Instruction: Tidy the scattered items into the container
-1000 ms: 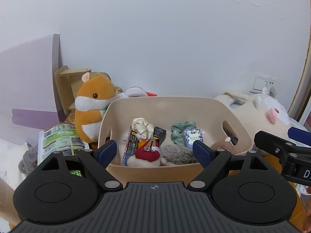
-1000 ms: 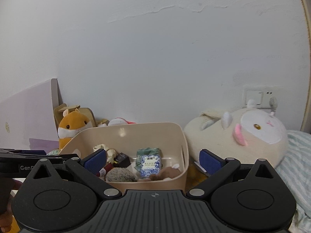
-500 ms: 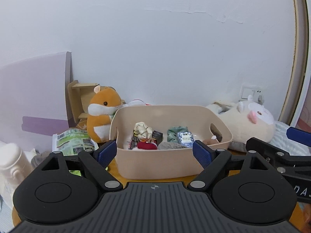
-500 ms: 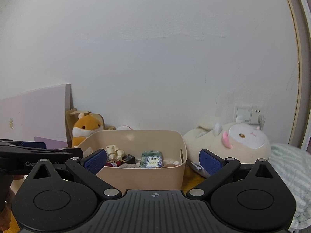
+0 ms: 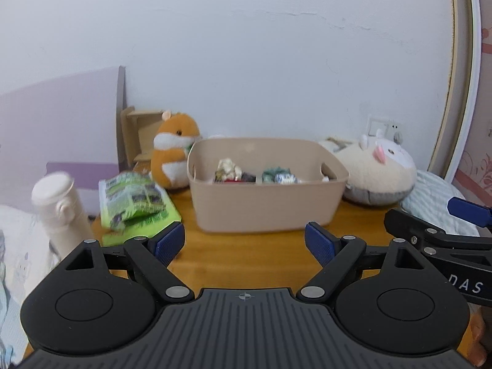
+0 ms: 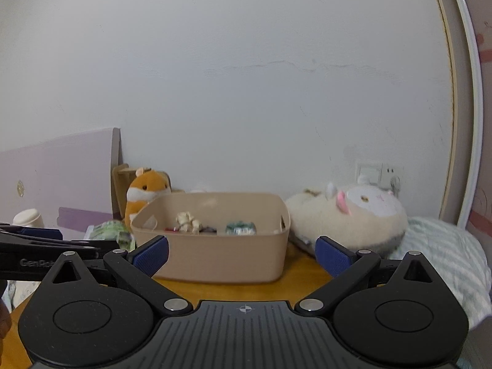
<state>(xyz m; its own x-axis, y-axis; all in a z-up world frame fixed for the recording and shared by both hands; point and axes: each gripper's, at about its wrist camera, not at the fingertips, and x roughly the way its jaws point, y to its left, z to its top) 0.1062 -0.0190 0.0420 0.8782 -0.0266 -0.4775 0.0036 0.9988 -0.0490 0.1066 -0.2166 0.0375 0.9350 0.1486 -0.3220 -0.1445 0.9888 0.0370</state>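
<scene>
- Left gripper [image 5: 245,243]: fingers spread, nothing between them.
- Right gripper [image 6: 242,255]: fingers likewise spread and empty.
- Ahead of both, on the counter [image 5: 246,255], sits the beige container [image 5: 266,203] holding small items [image 5: 229,169].
- Orange hamster plush [image 5: 173,150] stands beyond-left.

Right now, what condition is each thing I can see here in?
Left tool: open, holding nothing.
Right tool: open, holding nothing.
Beige bin: upright on the wooden table, holding several small items.
Orange hamster plush: upright, behind the bin's left corner.
White plush: lying to the bin's right.
Green packet: outside the bin, crumpled.
White bottle: upright, capped.
</scene>
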